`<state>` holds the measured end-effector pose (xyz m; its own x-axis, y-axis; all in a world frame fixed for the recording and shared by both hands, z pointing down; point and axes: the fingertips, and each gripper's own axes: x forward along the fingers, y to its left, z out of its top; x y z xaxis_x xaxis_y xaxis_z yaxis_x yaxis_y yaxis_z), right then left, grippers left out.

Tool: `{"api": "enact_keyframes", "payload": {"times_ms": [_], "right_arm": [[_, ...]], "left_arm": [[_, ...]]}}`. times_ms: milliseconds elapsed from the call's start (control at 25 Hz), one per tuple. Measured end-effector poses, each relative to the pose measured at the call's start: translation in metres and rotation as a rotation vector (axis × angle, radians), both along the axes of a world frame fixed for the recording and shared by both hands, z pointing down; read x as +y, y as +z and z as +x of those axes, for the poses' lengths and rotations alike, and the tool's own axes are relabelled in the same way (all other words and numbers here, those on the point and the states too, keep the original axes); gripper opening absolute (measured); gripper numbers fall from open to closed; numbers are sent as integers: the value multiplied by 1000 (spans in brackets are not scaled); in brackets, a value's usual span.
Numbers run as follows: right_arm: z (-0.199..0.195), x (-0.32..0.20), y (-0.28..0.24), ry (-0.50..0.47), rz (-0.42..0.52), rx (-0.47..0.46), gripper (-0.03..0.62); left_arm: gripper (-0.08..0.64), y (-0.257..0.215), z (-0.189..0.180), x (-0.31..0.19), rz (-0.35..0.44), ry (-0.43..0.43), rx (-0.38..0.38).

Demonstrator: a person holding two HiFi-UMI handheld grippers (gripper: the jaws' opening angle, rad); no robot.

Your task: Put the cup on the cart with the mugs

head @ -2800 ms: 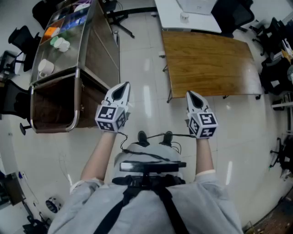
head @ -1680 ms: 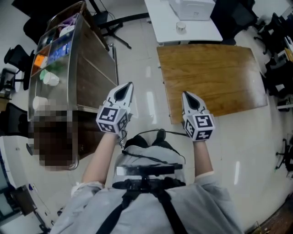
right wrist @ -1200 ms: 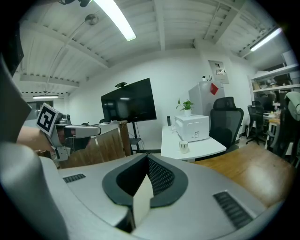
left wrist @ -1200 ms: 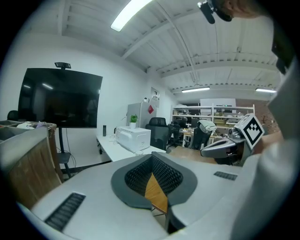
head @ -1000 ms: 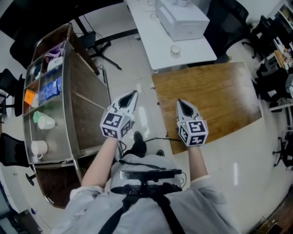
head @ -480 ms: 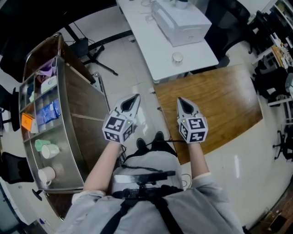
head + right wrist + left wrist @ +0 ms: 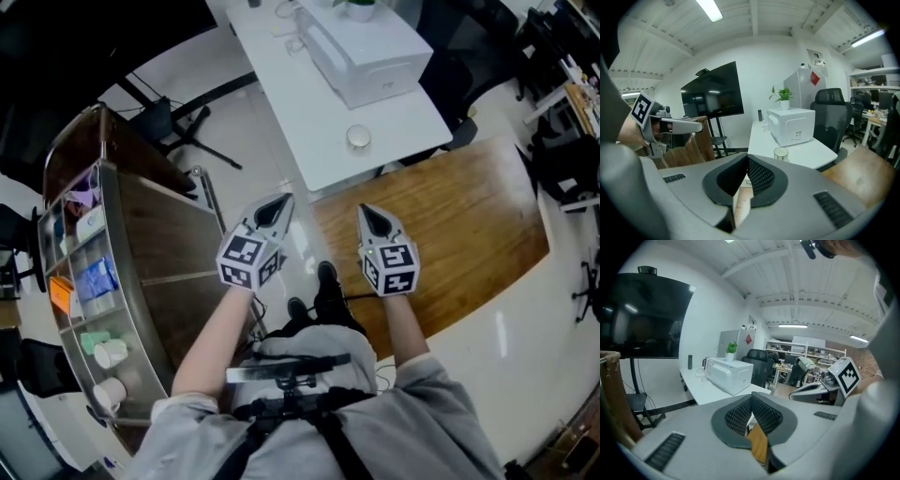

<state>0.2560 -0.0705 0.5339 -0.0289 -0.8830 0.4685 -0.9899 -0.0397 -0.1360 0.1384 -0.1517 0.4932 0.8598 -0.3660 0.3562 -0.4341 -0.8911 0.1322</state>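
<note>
Pale cup (image 7: 358, 137) on the table (image 7: 298, 111) looks light, perhaps fragile; take its sides. Both left gripper (image 7: 280, 201) and right gripper (image 7: 365, 211) fingers pressed together, empty.

I see the cart (image 7: 176, 251) as brown wood-grain panels set in a brushed metal frame with a dull shine. The low table (image 7: 450, 211) is warm wood with a soft sheen. The white table (image 7: 309, 108) is smooth and matt, and the cup (image 7: 359, 138) on it gleams slightly. The floor (image 7: 255, 131) is glossy pale tile. The left gripper (image 7: 280, 201) and right gripper (image 7: 365, 211) have smooth grey plastic shells, and their pads (image 7: 738, 417) are black and finely ribbed. The person's sleeves (image 7: 187, 433) are grey cloth.
</note>
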Motion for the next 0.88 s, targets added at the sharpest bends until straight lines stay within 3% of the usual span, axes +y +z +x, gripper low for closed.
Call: {"api": "enact_keyframes", "payload": {"times_ms": [280,520,760,880], "right_arm": [[59,-36,41,96,-37,-34,8],[114,-74,78,163,-72,-35,8],[159,-104,111,220,-104,-42,8],[181,-116,124,249,-121,-51,8]], "left_arm": [[13,45,92,-41,-62,128,-108],[192,85,166,-70,-120,238,-192],[368,139,220,-88,-111,335,-330],[414,163,242,-96,-97,368,-390]]}}
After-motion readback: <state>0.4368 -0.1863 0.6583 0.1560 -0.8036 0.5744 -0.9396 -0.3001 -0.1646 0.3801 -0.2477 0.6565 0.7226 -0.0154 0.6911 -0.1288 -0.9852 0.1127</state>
